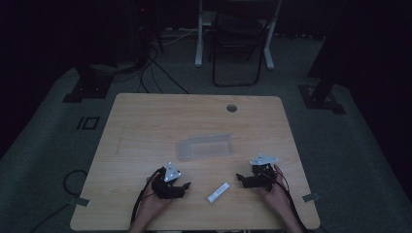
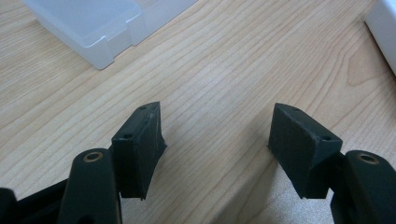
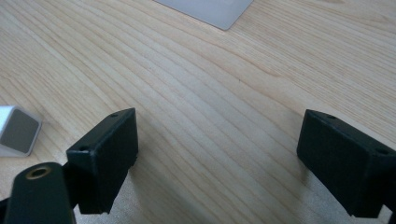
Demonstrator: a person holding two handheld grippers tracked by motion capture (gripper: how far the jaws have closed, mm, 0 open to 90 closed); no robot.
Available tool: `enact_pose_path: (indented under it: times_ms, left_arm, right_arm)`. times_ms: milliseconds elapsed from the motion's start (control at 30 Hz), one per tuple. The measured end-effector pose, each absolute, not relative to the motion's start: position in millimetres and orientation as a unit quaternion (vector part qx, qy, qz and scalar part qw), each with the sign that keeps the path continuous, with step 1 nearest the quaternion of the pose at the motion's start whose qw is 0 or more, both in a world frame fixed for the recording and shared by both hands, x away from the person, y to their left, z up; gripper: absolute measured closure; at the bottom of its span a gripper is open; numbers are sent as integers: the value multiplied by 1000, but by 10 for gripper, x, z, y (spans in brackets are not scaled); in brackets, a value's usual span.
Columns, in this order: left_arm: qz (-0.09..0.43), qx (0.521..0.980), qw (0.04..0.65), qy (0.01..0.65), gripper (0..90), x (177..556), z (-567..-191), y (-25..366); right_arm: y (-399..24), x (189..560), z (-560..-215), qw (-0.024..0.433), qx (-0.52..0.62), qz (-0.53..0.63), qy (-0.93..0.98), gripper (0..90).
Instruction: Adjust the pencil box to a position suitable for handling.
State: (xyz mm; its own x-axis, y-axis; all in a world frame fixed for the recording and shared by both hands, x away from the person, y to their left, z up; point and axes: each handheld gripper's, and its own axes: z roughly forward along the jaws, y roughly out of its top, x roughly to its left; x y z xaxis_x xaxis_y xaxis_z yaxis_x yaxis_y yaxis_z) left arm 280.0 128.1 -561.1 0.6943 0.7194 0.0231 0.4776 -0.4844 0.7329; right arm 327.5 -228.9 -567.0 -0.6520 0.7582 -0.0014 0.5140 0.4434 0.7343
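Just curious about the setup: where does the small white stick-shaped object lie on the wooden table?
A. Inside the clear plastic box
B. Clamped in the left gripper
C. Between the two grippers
C: the small white stick-shaped object lies on the wooden table between the left gripper and the right gripper.

From above, the room I work in is dim: the floor and the far corners sink into near black, and only my desk (image 1: 145, 121) catches a weak, even light, with low contrast and soft detail. The picture is grainy and slightly soft throughout. My two gripper views are far brighter, the wood grain crisp at mid-distance. Soft shadows pool under my left gripper (image 2: 217, 135) and my right gripper (image 3: 217, 149). The translucent box (image 2: 88, 23) glows pale, mildly washed out. The nearest jaw parts at the bottom edge blur.
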Motion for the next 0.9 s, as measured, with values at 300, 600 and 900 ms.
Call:
enact_pose_path:
  times_ms: [300, 600, 900]
  left_arm:
    - [166, 844, 368, 353, 412, 2795, -5609, 1294]
    - [170, 852, 361, 339, 456, 2791, -5523, 1253]
    - [192, 846, 371, 331, 455, 2849, -5293, 1298]
  right_arm:
    - [-2288, 3267, -5670, 168, 383, 364, 832, 126]
    - [-2288, 3267, -5670, 168, 383, 364, 832, 126]
    - [-2289, 3267, -5670, 168, 383, 364, 832, 126]
